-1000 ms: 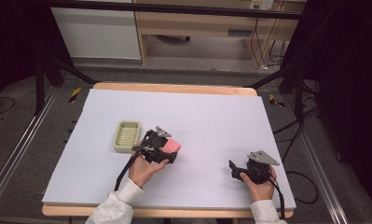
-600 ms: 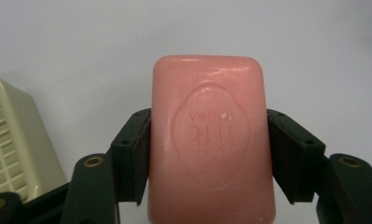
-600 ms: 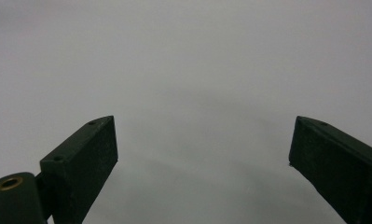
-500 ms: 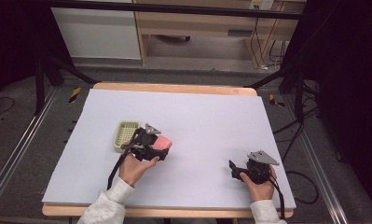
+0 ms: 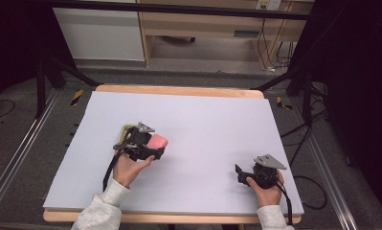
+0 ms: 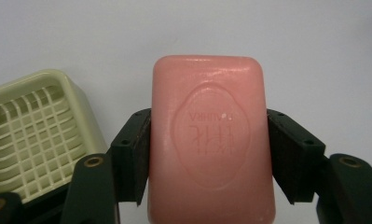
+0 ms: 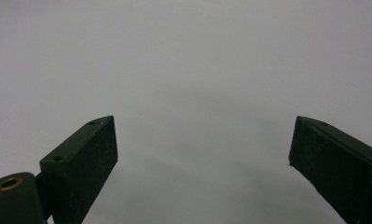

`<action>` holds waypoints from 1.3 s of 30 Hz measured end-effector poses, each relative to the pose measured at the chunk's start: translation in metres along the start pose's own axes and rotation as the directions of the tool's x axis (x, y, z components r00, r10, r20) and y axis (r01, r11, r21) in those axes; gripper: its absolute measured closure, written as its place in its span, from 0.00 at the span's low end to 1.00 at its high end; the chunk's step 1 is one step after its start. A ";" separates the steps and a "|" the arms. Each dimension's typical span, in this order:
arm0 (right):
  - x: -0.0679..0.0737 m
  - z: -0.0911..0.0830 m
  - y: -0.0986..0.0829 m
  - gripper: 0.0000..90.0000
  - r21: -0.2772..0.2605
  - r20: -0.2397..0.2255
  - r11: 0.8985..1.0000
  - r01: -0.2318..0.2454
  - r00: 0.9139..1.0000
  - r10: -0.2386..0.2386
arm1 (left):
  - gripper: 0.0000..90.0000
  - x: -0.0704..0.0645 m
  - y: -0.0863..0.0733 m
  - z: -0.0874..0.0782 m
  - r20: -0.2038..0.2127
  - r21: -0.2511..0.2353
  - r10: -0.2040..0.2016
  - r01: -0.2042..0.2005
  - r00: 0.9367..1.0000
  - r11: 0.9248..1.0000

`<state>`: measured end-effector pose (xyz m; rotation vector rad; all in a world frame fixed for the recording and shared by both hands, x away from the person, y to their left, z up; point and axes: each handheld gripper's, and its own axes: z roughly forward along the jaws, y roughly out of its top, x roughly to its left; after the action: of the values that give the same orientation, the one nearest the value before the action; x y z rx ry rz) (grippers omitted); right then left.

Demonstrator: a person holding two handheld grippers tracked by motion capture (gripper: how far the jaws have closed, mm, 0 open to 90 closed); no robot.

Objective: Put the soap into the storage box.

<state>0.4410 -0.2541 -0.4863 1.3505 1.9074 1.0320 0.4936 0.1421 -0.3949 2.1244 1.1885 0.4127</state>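
The left gripper (image 6: pixel 209 140) has its two black jaws closed against the long sides of a pink bar of soap (image 6: pixel 210 140), which stands lengthwise between them in the left gripper view. The near end of the bar is cut off by the bottom edge of that view, and the stamped lettering inside its oval emblem is upside down and too faint to read. In the high view the soap (image 5: pixel 157 142) is a small pink patch at the front of the left gripper (image 5: pixel 152 146), held over the left half of the table (image 5: pixel 203 115), towards its near edge; whether the bar touches the surface cannot be told.

A pale green soap dish (image 6: pixel 32 135) with a slatted grid floor lies just beside the left jaw. Its left part runs out of the left gripper view and its near corner is hidden behind the gripper's body. From above, the dish (image 5: pixel 127 128) is almost wholly covered by the gripper and the left hand (image 5: pixel 129 167), with only a sliver of rim showing.

The right gripper (image 5: pixel 240 174) rests near the table's near right corner, held by the right hand (image 5: pixel 267 191). In the right gripper view its jaws (image 7: pixel 202 144) stand wide apart with nothing between them, only bare, blurred white surface beyond.
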 end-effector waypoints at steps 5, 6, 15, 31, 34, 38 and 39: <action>0.000 0.000 0.000 0.09 0.000 0.000 1.000 0.000 1.000 0.000 | 0.41 0.006 0.001 -0.003 -0.009 -0.001 -0.005 0.005 1.000 1.000; 0.000 0.000 0.000 0.09 0.000 0.000 1.000 0.000 1.000 0.000 | 0.41 0.008 0.001 -0.004 -0.011 -0.002 -0.008 0.008 1.000 1.000; 0.000 0.000 0.000 0.09 0.002 -0.001 1.000 0.000 1.000 0.000 | 0.41 0.020 0.002 -0.006 -0.022 -0.005 -0.029 0.029 0.999 1.000; 0.000 0.000 0.000 0.09 0.004 0.000 1.000 0.000 1.000 0.000 | 0.41 0.044 0.003 -0.005 -0.063 -0.010 -0.069 0.069 0.996 0.998; 0.000 0.000 0.000 0.09 0.005 0.001 1.000 0.001 1.000 -0.001 | 0.41 0.047 0.003 -0.005 -0.067 -0.011 -0.078 0.077 0.995 0.997; 0.000 0.000 0.000 0.09 0.004 0.000 1.000 0.000 1.000 0.000 | 0.41 0.051 0.003 -0.004 -0.070 -0.014 -0.088 0.088 0.994 0.996; 0.000 0.000 0.000 0.09 0.004 0.001 1.000 0.000 1.000 0.000 | 0.41 0.053 0.003 -0.004 -0.076 -0.011 -0.090 0.089 0.993 0.996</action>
<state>0.4413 -0.2539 -0.4864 1.3527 1.9100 1.0281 0.5222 0.1874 -0.3918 2.0563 1.3181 0.4606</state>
